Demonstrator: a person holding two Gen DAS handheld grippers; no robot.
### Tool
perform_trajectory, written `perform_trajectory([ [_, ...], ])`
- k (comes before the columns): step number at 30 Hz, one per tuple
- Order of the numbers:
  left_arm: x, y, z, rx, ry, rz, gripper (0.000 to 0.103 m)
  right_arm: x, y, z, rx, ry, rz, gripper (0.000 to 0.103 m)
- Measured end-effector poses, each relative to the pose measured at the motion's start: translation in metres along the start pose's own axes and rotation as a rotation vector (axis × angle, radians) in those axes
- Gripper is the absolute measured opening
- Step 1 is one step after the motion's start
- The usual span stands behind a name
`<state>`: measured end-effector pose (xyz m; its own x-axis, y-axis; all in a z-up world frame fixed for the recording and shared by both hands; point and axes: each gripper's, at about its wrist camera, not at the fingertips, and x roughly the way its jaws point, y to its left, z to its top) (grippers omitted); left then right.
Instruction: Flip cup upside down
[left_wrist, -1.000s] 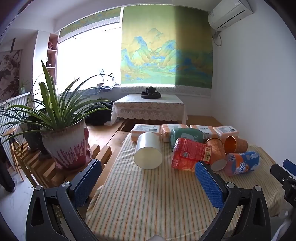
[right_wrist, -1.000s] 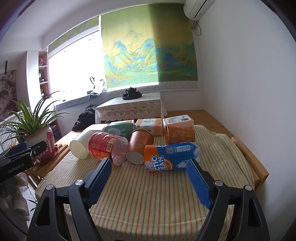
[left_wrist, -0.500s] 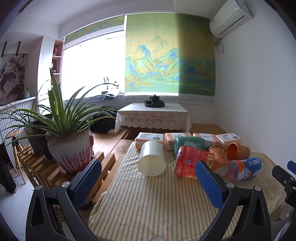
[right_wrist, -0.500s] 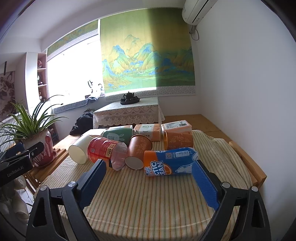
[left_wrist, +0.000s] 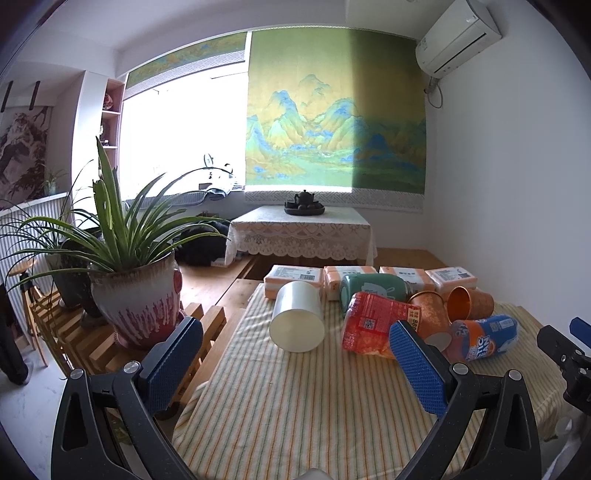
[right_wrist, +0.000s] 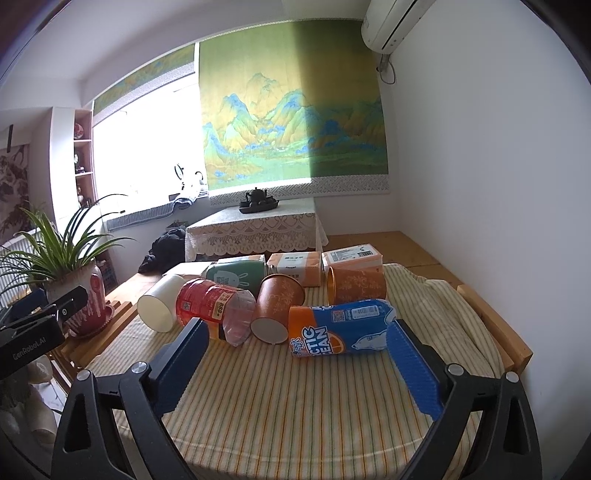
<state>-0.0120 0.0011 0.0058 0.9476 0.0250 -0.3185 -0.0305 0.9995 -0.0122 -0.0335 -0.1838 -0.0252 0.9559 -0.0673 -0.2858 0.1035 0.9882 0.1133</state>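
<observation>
Several cups lie on their sides on the striped tablecloth (left_wrist: 314, 398). A white cup (left_wrist: 297, 317) lies with its base toward me; it also shows in the right wrist view (right_wrist: 160, 304). Two orange cups (right_wrist: 279, 304) (right_wrist: 356, 284) lie further right. A red bottle (left_wrist: 373, 323), a green can (left_wrist: 373, 290) and an orange-blue can (right_wrist: 340, 328) lie among them. My left gripper (left_wrist: 295, 363) is open and empty, in front of the white cup. My right gripper (right_wrist: 295, 363) is open and empty, in front of the orange-blue can.
A row of tissue packs (left_wrist: 295, 278) lines the table's far edge. A potted plant (left_wrist: 136, 295) stands on a wooden rack to the left. A white wall (right_wrist: 480, 166) runs along the right. A low lace-covered table (left_wrist: 301, 236) stands behind.
Both grippers have risen and tilted up slightly, so the table objects sit lower in both views. Both stay open. The cups have not moved.
</observation>
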Motion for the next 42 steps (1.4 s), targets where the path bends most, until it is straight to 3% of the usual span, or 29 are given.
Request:
perform_trajectory([
  [42,0.026,0.003,-0.001,0.018,0.062,-0.016,0.102,0.008,-0.003,0.001,0.008,0.010,-0.004,0.097],
])
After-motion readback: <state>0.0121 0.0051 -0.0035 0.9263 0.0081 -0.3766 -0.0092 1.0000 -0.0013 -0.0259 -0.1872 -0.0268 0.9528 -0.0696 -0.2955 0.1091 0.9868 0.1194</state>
